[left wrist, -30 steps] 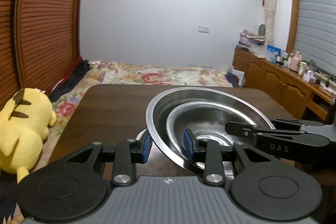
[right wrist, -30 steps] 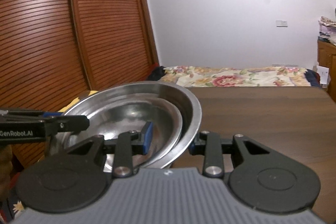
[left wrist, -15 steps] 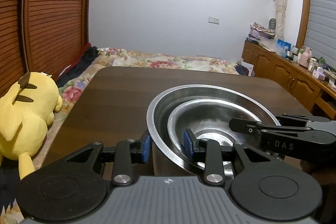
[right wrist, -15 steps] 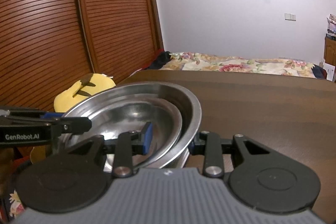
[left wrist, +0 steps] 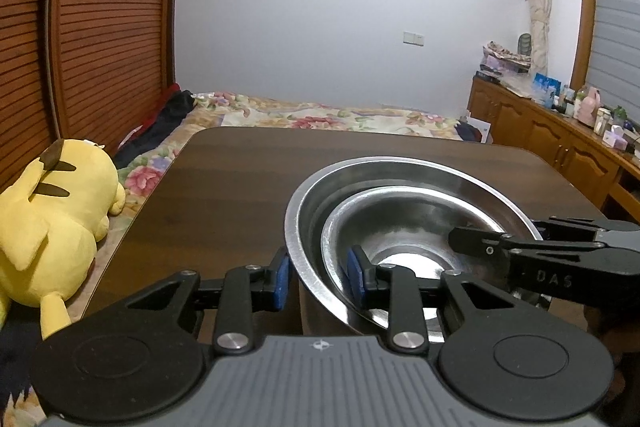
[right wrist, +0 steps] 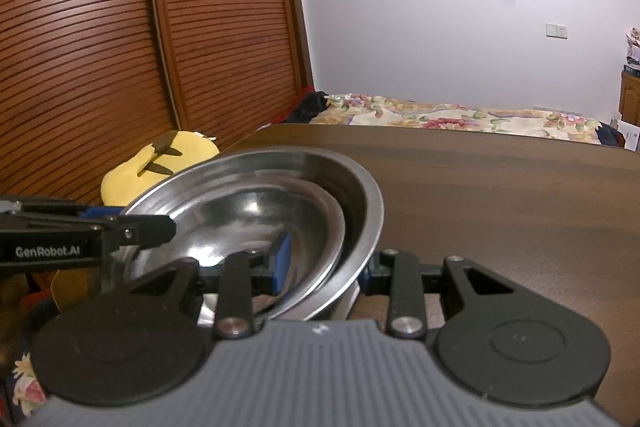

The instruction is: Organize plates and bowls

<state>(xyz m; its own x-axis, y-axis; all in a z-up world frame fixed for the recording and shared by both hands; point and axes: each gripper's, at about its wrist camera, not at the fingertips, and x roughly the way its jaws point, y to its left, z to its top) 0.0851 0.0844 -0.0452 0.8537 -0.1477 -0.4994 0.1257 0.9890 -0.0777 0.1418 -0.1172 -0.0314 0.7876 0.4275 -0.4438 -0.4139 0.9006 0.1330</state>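
Nested steel bowls point(left wrist: 404, 223) held at the tabletop's point(left wrist: 240, 179) near edge. Lower both sides level so the inner bowl doesn't slide. Left gripper point(left wrist: 316, 273) narrowly spread, straddling the left rims; right gripper point(right wrist: 324, 263) likewise straddling the right rims; firm pinch unclear.

Read "DAS" in pale letters on the black right tongs point(left wrist: 560, 281); read "GenRobot.AI" in white on the black left tongs point(right wrist: 48, 251).
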